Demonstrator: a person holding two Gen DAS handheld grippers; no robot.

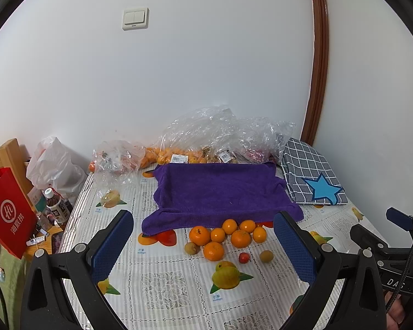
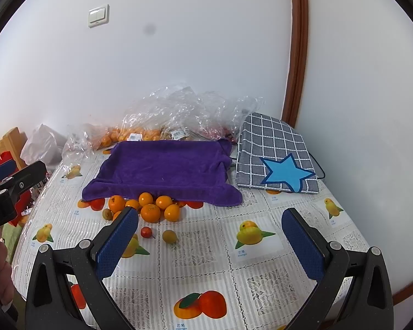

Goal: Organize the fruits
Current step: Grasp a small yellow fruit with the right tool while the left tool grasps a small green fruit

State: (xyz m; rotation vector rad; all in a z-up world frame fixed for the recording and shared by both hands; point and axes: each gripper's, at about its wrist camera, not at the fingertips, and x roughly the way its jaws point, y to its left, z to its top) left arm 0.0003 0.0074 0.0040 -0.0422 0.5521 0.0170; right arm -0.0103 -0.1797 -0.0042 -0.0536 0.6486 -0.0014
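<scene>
No fruit is yet held: both the left gripper (image 1: 203, 236) and right gripper (image 2: 209, 233) are spread empty, the oranges (image 1: 241, 238) lie against the purple towel's (image 1: 220, 189) near edge, and a first grasp is judged due.

White wall (image 1: 206, 68), light switch (image 1: 135, 18), brown door frame (image 1: 318, 63)

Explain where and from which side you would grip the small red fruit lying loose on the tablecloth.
Grip the small red fruit across its round middle, coming from above: it lies apart from the oranges, leaving finger room either side. Its stem may get in the way.
</scene>
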